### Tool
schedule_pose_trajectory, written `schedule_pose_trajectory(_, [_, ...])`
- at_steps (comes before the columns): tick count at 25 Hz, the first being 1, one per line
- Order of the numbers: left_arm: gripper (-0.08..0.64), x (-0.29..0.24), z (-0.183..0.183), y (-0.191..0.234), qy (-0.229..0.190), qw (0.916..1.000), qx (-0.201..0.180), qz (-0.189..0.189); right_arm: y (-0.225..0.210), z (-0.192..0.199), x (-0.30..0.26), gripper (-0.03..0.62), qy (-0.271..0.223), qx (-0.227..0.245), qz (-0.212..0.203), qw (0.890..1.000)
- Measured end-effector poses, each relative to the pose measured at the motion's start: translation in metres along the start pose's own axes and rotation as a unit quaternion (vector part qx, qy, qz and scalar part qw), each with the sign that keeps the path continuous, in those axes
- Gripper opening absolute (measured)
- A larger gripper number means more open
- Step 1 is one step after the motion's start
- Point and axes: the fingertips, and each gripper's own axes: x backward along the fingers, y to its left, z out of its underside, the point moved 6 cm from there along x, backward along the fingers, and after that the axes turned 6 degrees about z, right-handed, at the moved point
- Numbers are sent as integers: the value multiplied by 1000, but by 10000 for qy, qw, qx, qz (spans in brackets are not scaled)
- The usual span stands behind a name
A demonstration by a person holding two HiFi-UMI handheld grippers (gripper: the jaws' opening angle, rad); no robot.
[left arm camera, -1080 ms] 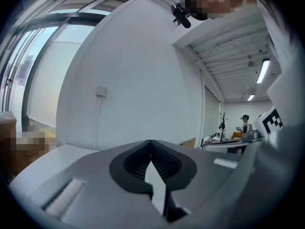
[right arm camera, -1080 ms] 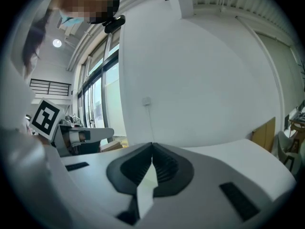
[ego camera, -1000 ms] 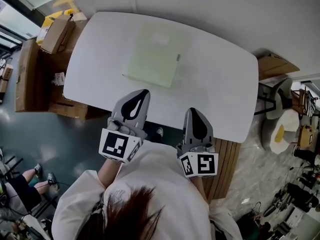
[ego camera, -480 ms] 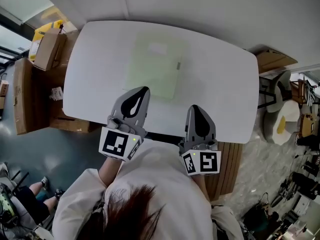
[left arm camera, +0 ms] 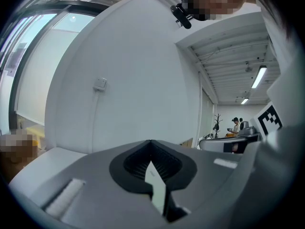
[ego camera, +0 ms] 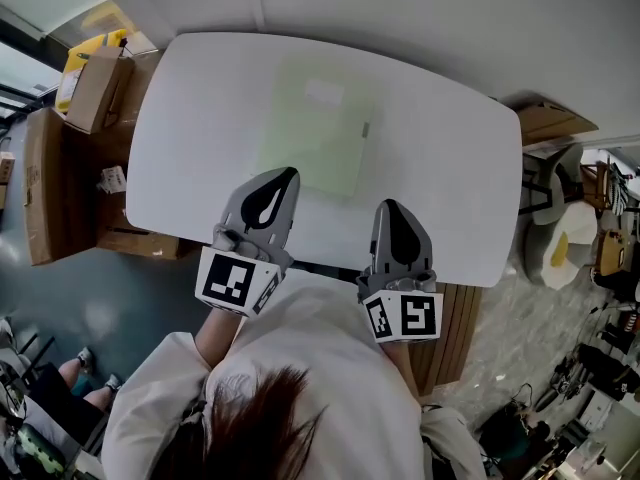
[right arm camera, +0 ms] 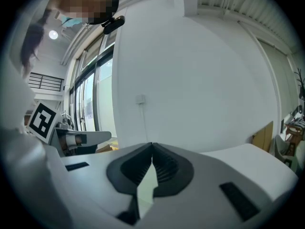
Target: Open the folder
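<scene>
Lying flat and closed on the white table (ego camera: 170, 128), the pale green folder (ego camera: 315, 133) sits about midway between the table's left and right ends, somewhat closer to its far edge than to its near one. A white label (ego camera: 323, 91) shows near the folder's far edge, and a small clasp (ego camera: 366, 129) sits on its right edge.

The 2 hand-held grippers hang over the near edge of the table, both pointing toward the far edge. The left gripper (ego camera: 289, 174) has its jaws pressed together with nothing between them; its own view shows the ribbed pads meeting at the tip. In the head view its tip overlaps the folder's near-left corner, but whether it touches the cover cannot be told. The right gripper (ego camera: 391, 206) is likewise closed and empty, its tip over bare table just to the right of the folder's near-right corner, apart from it. Each gripper carries a marker cube, the left cube (ego camera: 238, 281) and the right cube (ego camera: 403, 318) both close to the person's white sleeves (ego camera: 300, 368).

Cardboard boxes (ego camera: 95, 83) stand on the floor beyond the table's left end, and a wall switch (left arm camera: 99, 83) shows on the white wall past the far edge.
</scene>
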Motion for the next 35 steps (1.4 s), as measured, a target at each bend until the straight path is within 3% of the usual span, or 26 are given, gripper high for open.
schedule_pose_trajectory(5, [8, -4, 8, 4, 97, 9999, -51, -26, -8, 8, -12, 8, 38, -124, -331, 9994])
schedule_pose_trajectory(9, [8, -7, 16, 5, 253, 9996, -89, -23, -22, 23, -25, 8, 154, -120, -353, 9992])
schedule_pose_trajectory(17, [8, -18, 29, 7, 582, 9982, -146, -56, -48, 87, -63, 8, 819, -124, -366, 9959])
schedule_pose_trajectory(22, [8, -30, 59, 11, 1100, 9918, -649, -5, -46, 129, -78, 8, 1221, -77, -491, 9913])
schedule_pose_trajectory(26, [8, -40, 90, 10, 1534, 9798, -1275, 147, -42, 145, -82, 8, 1458, -145, -502, 9879])
schedule_pose_trajectory(29, [9, -49, 107, 6, 1791, 9658, -1849, 315, -42, 154, -85, 8, 1588, -247, -525, 9856])
schedule_pose_trajectory(32, [9, -59, 118, -2, 2006, 9440, -2557, 571, -42, 158, -88, 8, 1660, -294, -491, 9845])
schedule_pose_trajectory(35, [10, -68, 128, -16, 2204, 9155, -3232, 941, -45, 160, -87, 8, 1699, -337, -397, 9841])
